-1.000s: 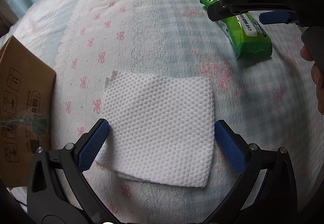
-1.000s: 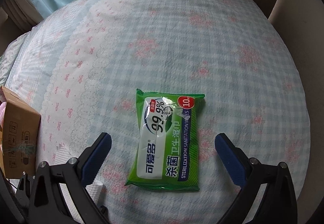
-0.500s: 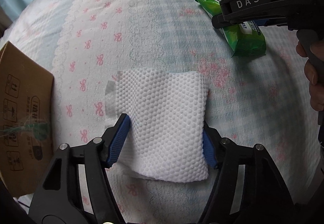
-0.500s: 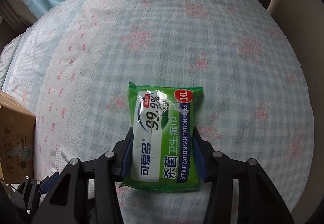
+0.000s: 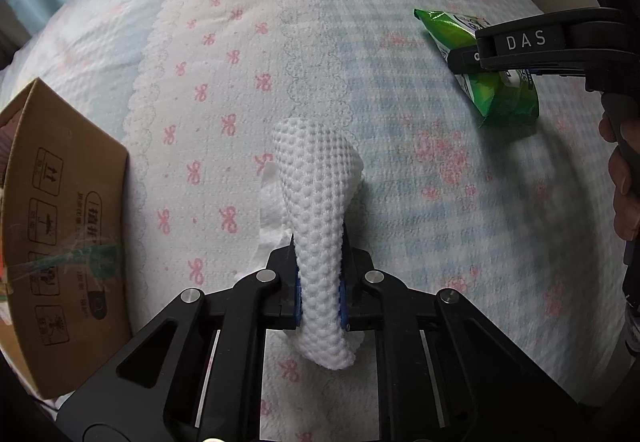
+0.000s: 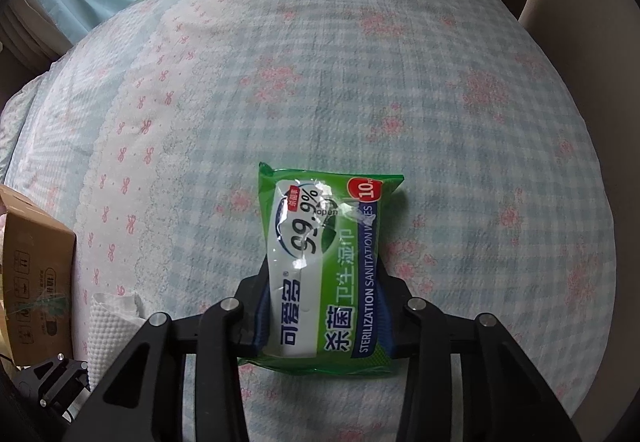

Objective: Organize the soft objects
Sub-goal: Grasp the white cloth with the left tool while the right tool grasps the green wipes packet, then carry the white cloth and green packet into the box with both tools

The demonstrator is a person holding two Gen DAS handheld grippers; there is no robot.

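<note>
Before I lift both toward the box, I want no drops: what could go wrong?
The white dotted cloth is bunched in the left tool, and a loose layer trailing on its left could slip out. The right tool pinches only the near end of the glossy green wipes pack, which may sag or slide.

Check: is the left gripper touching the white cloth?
Touching. Left wrist view: left gripper is shut on the white cloth, both blue pads pressed into it, bunching it into a narrow ridge.
</note>
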